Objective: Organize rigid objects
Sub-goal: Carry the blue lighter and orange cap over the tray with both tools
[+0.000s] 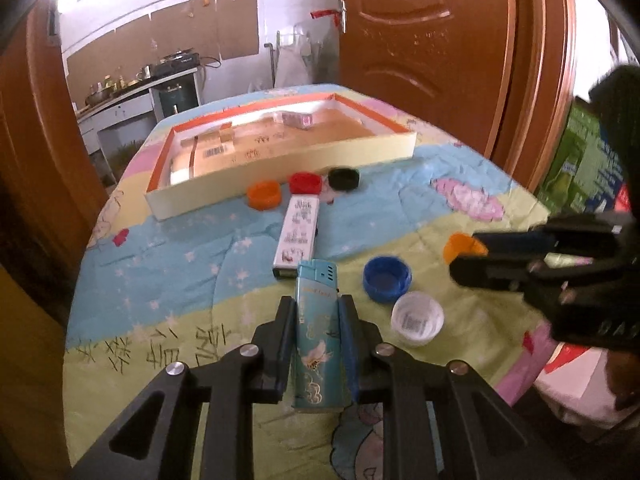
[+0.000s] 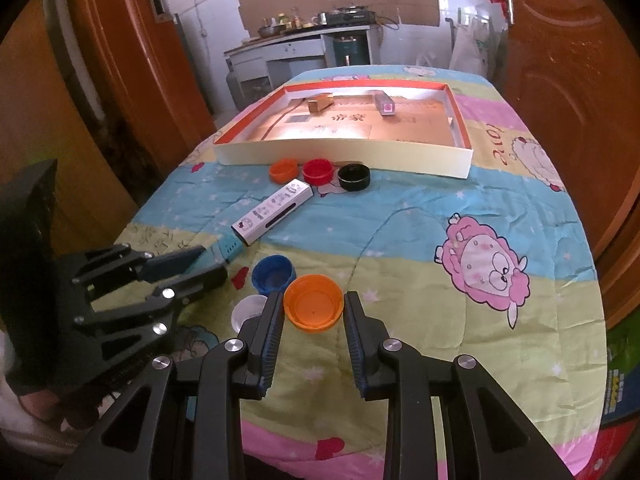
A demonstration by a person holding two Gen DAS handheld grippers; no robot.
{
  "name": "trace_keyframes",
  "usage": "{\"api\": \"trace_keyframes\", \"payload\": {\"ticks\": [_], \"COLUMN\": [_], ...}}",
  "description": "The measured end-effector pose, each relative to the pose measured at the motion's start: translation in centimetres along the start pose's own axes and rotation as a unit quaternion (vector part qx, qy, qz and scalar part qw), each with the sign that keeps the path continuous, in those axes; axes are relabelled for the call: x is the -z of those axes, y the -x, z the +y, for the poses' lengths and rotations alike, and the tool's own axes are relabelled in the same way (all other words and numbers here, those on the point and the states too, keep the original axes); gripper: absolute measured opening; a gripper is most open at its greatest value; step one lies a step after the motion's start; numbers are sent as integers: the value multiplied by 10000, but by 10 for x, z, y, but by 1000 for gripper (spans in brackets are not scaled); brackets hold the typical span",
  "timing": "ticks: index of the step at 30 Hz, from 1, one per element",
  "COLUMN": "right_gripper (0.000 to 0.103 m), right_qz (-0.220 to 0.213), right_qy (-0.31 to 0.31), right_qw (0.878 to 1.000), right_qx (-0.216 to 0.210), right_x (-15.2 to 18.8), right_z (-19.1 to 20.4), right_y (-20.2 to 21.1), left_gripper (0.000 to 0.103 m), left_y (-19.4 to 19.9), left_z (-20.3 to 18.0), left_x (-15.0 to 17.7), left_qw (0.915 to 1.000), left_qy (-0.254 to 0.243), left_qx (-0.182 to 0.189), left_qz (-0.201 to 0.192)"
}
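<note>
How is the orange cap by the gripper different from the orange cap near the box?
The near orange cap sits between the open fingers of the right gripper, and no gripper is near the far orange cap. The near one lies beside the blue cap; the far one lines up with the red cap by the box. Both are orange, round and open side up.

This is a lived-in home. A cartoon-print quilt (image 2: 400, 240) with pink sheep covers the surface in front, brown wooden doors (image 1: 432, 40) stand on either side, and behind it a white-tiled kitchen corner holds a counter (image 2: 304, 40) crowded with pots and a gas stove (image 2: 348, 14), with a gas cylinder (image 2: 234, 80) standing beside the cabinet.
</note>
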State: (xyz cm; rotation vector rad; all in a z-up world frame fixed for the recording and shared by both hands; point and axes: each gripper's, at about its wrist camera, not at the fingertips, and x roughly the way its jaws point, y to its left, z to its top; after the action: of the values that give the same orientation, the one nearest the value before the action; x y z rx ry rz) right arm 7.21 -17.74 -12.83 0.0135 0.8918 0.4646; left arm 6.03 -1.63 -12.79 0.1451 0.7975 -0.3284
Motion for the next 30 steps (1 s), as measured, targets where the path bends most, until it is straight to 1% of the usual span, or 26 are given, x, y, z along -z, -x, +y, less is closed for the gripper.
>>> {"api": "trace_keyframes", "payload": {"ticks": [6, 14, 21, 30], "right_gripper": [31, 31, 31, 31], "right_qz": [-139, -402, -636, -877], "right_qy": [30, 80, 127, 197], "right_qw": [9999, 9991, 9976, 9954], "right_qx": [-5, 108, 239, 326], "right_x": [-10, -37, -64, -103], "right_z": [0, -8, -19, -35], "right_y": [5, 12, 15, 8], "left_gripper": [22, 22, 22, 22], "left_y": [11, 16, 9, -13], "left_z": [5, 13, 19, 28], "left_x": [-23, -60, -92, -128], "left_qw": [9996, 9984, 9977, 9976], "left_qy": [97, 183, 212, 234], "left_qx": [108, 175, 224, 268], "left_qz": [-233, -510, -596, -594]}}
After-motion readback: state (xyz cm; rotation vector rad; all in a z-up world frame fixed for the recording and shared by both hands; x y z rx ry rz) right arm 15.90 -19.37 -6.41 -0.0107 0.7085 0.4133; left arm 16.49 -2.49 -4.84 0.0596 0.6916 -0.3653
